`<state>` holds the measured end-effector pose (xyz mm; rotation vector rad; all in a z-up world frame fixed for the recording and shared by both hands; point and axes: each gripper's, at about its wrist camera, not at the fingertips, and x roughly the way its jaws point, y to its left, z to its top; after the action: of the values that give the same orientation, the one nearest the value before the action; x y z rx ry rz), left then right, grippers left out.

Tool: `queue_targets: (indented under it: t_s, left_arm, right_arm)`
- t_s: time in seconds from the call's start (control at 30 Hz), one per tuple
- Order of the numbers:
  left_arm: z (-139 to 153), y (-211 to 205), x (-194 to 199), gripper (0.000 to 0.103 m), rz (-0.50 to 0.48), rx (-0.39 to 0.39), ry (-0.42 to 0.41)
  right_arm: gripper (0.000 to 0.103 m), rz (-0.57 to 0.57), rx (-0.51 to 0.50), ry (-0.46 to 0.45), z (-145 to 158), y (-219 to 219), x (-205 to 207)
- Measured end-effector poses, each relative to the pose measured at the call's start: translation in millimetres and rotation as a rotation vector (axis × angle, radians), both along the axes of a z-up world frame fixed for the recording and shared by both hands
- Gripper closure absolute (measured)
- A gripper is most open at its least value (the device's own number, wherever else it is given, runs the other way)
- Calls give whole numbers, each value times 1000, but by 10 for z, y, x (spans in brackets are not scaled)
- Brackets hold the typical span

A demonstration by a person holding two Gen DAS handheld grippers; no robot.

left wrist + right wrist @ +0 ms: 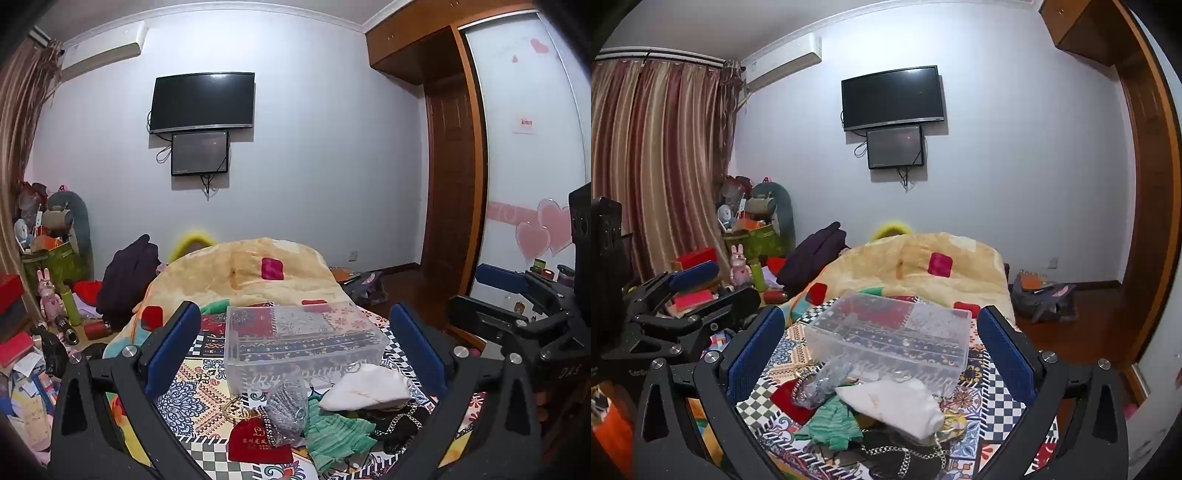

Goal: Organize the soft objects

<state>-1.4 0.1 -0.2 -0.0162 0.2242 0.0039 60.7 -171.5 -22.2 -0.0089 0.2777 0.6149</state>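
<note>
Both tools are held above the patterned bedspread (207, 398), neither touching anything. The left gripper (295, 354) is seen with its blue pads spread wide apart and nothing between them; the right gripper (882, 350) is likewise wide apart and unloaded. The soft items lie in a loose heap at lower centre of both views: a white cloth pouch (897, 406), a green knit piece (831, 424), a red velvet pouch (258, 441), a grey mesh bag (286, 406), with a metal chain (905, 454) tangled below. The clear plastic box (890, 343), judged the destination, sits just beyond the heap, toward frame centre, and appears to hold nothing. The white cloth pouch is noted lying with its long axis running left-to-right, tilted down to the right in the right wrist view, so across the line of approach. In the left wrist view it sits right of centre; in the right wrist view near centre, hence the right tool is judged better lined up. The pouch touches the box's near wall.
</note>
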Motion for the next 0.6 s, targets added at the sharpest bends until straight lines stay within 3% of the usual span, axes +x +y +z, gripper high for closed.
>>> queue_targets:
  t_s: [0.6]
  left_arm:
    - [27,-20,-24,0,-13,5,22]
  right_arm:
    - [0,22,62,67,-56,-54,38]
